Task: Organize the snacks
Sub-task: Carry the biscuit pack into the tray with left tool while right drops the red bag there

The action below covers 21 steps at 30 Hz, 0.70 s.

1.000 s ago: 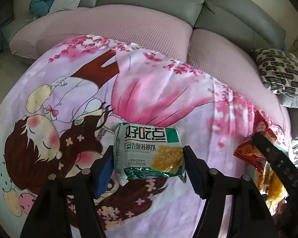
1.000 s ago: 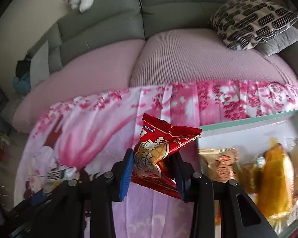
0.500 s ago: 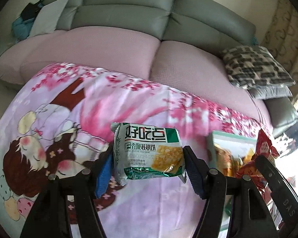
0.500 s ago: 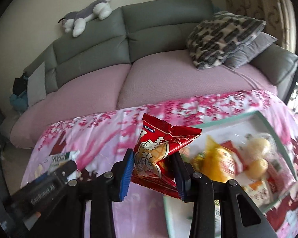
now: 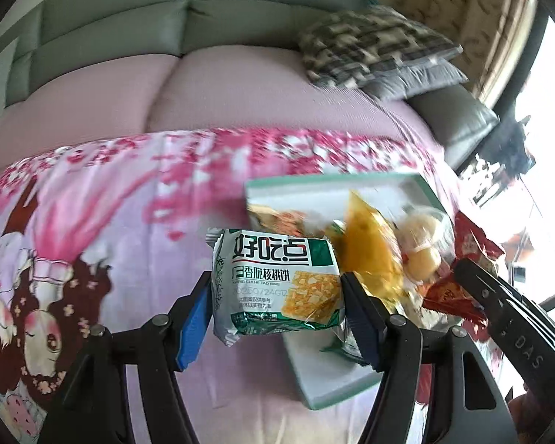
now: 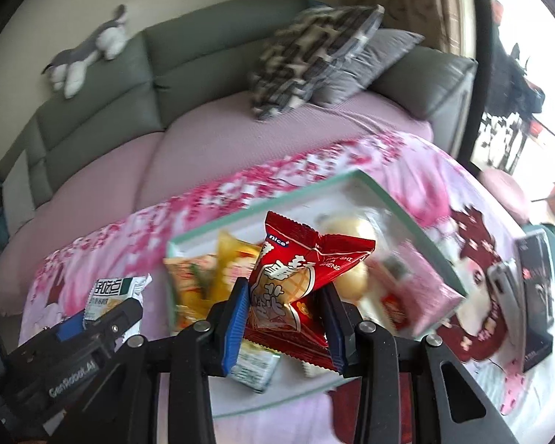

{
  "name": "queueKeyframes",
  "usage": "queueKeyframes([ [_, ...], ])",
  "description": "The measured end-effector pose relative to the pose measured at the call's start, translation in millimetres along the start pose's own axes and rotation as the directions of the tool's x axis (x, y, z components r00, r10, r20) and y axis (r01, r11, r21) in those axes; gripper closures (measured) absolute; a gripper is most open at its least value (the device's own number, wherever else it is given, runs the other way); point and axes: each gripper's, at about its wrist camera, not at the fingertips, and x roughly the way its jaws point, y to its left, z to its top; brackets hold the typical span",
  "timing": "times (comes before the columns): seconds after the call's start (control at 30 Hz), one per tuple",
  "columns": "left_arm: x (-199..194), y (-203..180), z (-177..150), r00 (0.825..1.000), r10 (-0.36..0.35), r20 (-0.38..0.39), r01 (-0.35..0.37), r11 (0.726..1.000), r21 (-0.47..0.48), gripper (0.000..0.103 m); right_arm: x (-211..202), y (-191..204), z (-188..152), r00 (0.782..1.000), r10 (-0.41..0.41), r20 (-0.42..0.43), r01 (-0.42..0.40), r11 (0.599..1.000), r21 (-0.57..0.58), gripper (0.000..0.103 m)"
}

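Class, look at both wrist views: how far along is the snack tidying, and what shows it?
Done: several snacks, including a yellow packet and round buns, already lie in the green-rimmed tray. In hand: the left gripper holds a green-and-white biscuit pack; the right gripper holds a red packet over the tray. Left: putting both down in it.

A tray (image 6: 418, 222) of snacks lies on the blanket (image 5: 129, 199) before the sofa (image 6: 211, 55) (a cushion (image 6: 314, 55) on its seat, right).
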Motion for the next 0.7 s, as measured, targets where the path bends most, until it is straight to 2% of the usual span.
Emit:
queueKeyframes([
  [0.23, 17, -21, -6, 0.999, 0.005, -0.044, -0.003, 0.999, 0.047, 0.034, 10, -19, -8, 0.999, -0.012, -0.051, 0.013, 1.000, 0.026, 0.062],
  [0.53, 25, -39, -13, 0.997, -0.016, -0.073, 0.024, 0.994, 0.109, 0.037, 28, -22, -16, 0.995, -0.015, -0.101, 0.017, 1.000, 0.023, 0.062],
  [0.7, 26, -36, -12, 0.995, -0.037, -0.096, 0.046, 0.995, 0.092, 0.035, 32, -27, -18, 0.992, -0.021, -0.121, 0.025, 0.999, 0.035, 0.061],
])
